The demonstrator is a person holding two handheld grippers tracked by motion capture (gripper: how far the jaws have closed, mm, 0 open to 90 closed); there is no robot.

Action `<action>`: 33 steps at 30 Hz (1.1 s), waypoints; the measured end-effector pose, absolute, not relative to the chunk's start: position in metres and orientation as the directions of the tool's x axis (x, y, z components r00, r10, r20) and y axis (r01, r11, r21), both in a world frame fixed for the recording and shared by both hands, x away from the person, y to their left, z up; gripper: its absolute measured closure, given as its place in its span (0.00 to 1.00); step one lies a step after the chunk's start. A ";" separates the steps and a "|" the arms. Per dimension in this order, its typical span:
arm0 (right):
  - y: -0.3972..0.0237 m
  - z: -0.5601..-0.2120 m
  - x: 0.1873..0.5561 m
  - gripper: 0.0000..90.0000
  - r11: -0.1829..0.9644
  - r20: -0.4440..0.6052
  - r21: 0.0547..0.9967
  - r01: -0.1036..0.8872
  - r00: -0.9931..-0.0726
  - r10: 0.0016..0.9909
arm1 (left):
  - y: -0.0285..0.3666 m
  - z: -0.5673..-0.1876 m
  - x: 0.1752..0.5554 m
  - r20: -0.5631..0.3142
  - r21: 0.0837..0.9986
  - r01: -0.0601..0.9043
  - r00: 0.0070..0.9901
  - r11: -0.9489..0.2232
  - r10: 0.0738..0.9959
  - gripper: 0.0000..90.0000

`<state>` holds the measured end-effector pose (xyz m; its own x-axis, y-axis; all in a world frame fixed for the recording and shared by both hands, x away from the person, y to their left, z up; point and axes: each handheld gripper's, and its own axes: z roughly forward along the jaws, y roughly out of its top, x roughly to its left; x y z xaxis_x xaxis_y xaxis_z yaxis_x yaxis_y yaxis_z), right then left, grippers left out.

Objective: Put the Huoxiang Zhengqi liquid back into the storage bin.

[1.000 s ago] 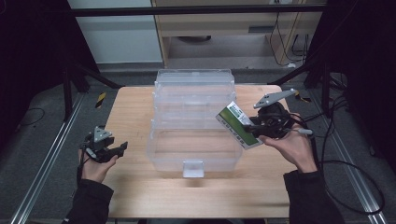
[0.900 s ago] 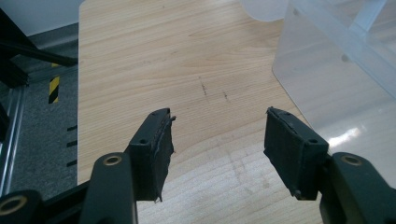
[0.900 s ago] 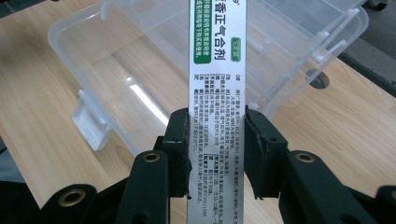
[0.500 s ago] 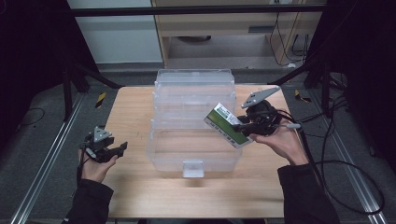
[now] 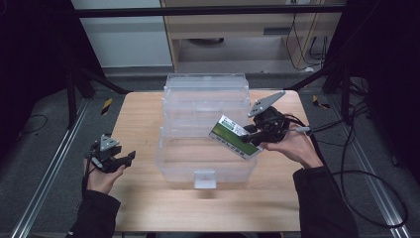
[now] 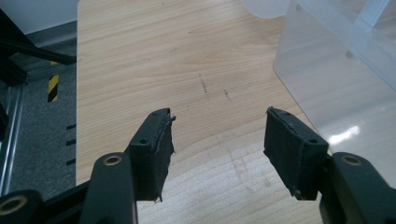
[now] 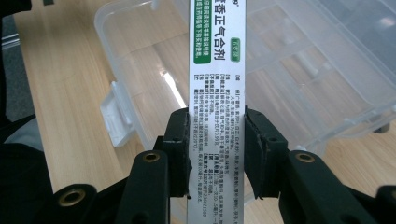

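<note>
High view: right gripper (image 5: 250, 137), jaws clamped on green-and-white medicine box (image 5: 235, 137), held tilted above clear plastic organizer case (image 5: 198, 163). Left gripper (image 5: 124, 158), jaws apart, empty, over wooden table (image 5: 138, 119).

Green-white box (image 5: 234, 137) over clear case (image 5: 205, 126)

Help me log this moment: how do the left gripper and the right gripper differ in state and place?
The left gripper is open, with bare table between its pads; the right gripper is shut on the green and white box. The left gripper sits low beside the clear plastic bin; the right gripper holds its box over the bin's opening. Both have black jaws.
</note>
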<state>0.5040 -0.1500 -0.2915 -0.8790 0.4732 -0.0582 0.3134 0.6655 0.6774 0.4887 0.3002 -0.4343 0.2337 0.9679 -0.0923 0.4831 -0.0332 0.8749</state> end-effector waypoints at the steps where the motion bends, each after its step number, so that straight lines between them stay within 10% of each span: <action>1: -0.149 -0.292 0.505 0.72 0.673 -0.058 0.673 0.307 -0.885 0.463 | 0.300 -0.435 0.489 -0.093 0.875 0.484 0.234 -0.033 0.968 0.46; 33: -0.129 -0.313 0.532 0.72 0.830 -0.053 0.537 0.152 -0.976 0.213 | 0.301 -0.436 0.490 -0.090 0.870 0.491 0.238 -0.040 0.967 0.46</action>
